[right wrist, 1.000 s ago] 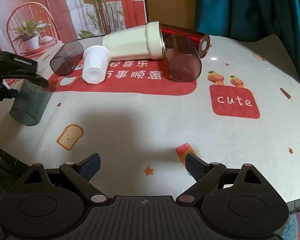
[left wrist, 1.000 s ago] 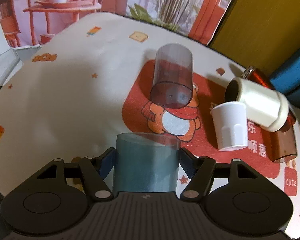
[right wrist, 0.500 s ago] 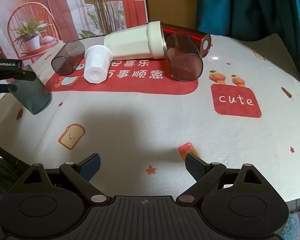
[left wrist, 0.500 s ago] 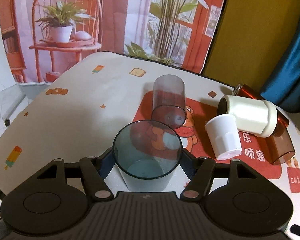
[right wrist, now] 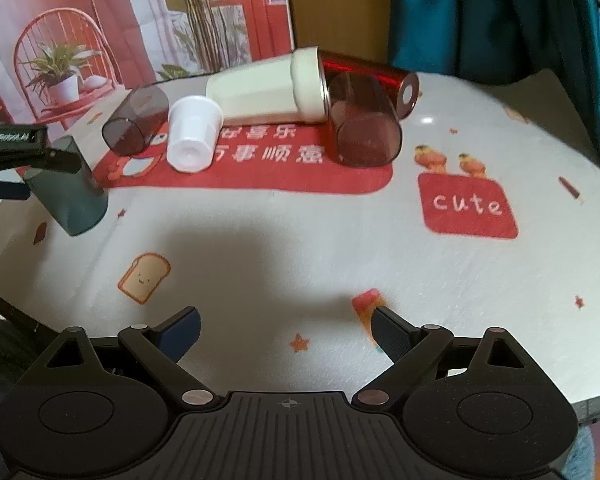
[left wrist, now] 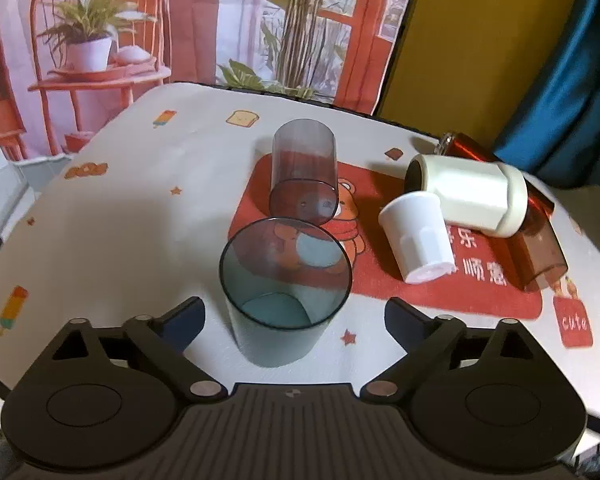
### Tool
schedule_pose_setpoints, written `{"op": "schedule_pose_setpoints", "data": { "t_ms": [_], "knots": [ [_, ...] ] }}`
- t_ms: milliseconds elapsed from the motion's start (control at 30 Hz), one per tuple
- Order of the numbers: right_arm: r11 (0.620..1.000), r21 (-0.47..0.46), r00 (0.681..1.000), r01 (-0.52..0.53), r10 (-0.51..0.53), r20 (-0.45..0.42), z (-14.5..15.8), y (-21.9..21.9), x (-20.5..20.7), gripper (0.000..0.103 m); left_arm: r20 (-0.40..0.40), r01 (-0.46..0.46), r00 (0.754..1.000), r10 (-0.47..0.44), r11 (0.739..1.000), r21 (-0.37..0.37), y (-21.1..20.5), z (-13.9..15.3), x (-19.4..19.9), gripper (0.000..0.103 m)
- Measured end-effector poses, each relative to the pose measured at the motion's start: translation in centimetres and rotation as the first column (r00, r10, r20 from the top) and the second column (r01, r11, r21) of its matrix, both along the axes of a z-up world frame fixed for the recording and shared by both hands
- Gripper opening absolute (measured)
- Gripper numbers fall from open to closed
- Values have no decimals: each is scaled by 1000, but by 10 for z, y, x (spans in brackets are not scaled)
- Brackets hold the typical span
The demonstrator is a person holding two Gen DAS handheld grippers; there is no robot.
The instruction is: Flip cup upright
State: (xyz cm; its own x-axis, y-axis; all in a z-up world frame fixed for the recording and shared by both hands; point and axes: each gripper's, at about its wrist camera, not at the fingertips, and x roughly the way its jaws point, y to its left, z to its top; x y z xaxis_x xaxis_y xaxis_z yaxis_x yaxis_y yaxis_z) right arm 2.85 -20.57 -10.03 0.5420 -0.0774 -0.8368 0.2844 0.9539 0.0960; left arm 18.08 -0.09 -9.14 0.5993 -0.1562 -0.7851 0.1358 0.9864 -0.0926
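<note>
A translucent teal cup (left wrist: 282, 300) stands upright on the table, mouth up, between the spread fingers of my left gripper (left wrist: 294, 316). The fingers are open and stand clear of its sides. It also shows in the right wrist view (right wrist: 74, 196), at the far left, beside the left gripper's finger (right wrist: 40, 156). My right gripper (right wrist: 286, 330) is open and empty over the table's near part.
On the red mat (left wrist: 452, 288) lie a smoky clear cup (left wrist: 304, 176), a small white cup (left wrist: 418, 236), a cream mug (left wrist: 468, 194), a brown tumbler (left wrist: 540, 252) and a red metal bottle (left wrist: 480, 150), all on their sides. The table edge is close below my left gripper.
The teal cup went from tipped to upright on the table. My left gripper then opened and let go of it. The right gripper stayed put.
</note>
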Motion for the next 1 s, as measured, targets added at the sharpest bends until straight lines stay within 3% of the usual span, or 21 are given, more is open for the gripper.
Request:
{"op": "schedule_pose_setpoints", "data": {
  "t_ms": [33,67,200,700,1000],
  "knots": [
    [1000,-4,1000,6,-6,8,4,-1,0,94,-7,5,1000,-4,1000,16,-1,2,-3,99],
    [1000,-4,1000,13,-13,18,7,-2,-1,103,-14,10,1000,-9,999,32,-2,4,-5,99],
    [999,-9,998,36,-36,51,21,-7,-3,103,-15,30,999,-29,997,68,-2,15,-19,99],
    [997,-63,990,32,-23,143,76,6,3,103,48,34,998,-36,998,61,8,50,-61,103],
    [995,-90,984,44,-28,176,97,23,-7,103,72,53,996,-61,993,107,13,64,-87,103]
  ]
}}
